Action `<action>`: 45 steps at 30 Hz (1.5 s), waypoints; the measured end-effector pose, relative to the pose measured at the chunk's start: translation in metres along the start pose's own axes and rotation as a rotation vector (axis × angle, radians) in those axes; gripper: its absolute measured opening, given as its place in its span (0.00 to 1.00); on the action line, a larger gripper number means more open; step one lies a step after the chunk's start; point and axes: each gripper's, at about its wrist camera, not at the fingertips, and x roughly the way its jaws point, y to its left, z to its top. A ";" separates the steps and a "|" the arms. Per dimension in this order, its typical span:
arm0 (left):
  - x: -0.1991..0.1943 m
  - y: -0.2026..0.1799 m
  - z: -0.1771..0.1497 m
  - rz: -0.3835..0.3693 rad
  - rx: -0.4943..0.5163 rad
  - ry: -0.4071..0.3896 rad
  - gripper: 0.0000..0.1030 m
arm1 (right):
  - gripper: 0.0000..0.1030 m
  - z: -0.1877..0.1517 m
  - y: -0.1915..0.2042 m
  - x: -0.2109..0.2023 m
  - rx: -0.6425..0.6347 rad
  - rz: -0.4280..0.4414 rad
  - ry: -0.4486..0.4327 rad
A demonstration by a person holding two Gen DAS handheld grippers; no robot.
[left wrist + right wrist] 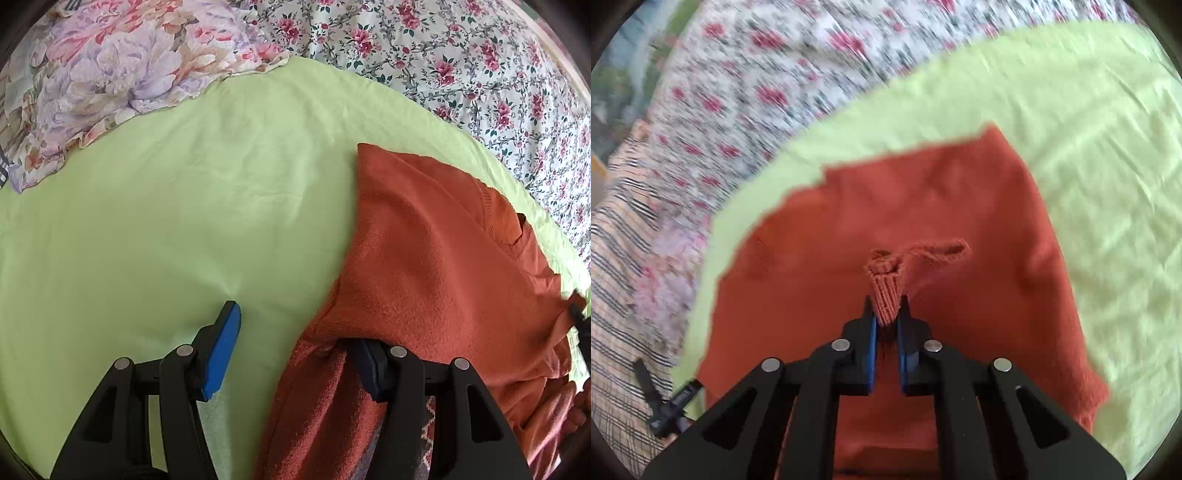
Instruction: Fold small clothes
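Note:
An orange knit sweater (436, 258) lies on a light green sheet (184, 221); it also fills the middle of the right wrist view (923, 206). My left gripper (295, 350) is open. Its left blue pad (221, 354) is bare over the sheet. Its right finger (373, 369) is tucked under the sweater's edge, which drapes over it. My right gripper (886, 317) is shut on a ribbed edge of the sweater (884, 291), bunched up between the pads.
A floral pillow or cloth (110, 81) lies at the far left. A rose-print bedspread (443, 66) surrounds the green sheet (1089, 166). A striped plaid cloth (620, 295) lies at the left of the right wrist view.

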 end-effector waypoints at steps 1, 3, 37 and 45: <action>0.000 -0.001 0.000 0.002 0.003 0.000 0.58 | 0.10 0.002 0.000 -0.009 -0.014 0.004 -0.045; 0.000 -0.003 -0.001 0.011 0.012 0.001 0.58 | 0.11 0.002 -0.004 -0.009 -0.029 -0.051 -0.037; -0.109 0.034 -0.101 -0.265 0.166 0.141 0.62 | 0.54 -0.090 -0.037 -0.147 -0.147 -0.047 0.143; -0.134 0.058 -0.168 -0.366 0.164 0.257 0.62 | 0.57 -0.130 -0.083 -0.177 -0.085 -0.048 0.184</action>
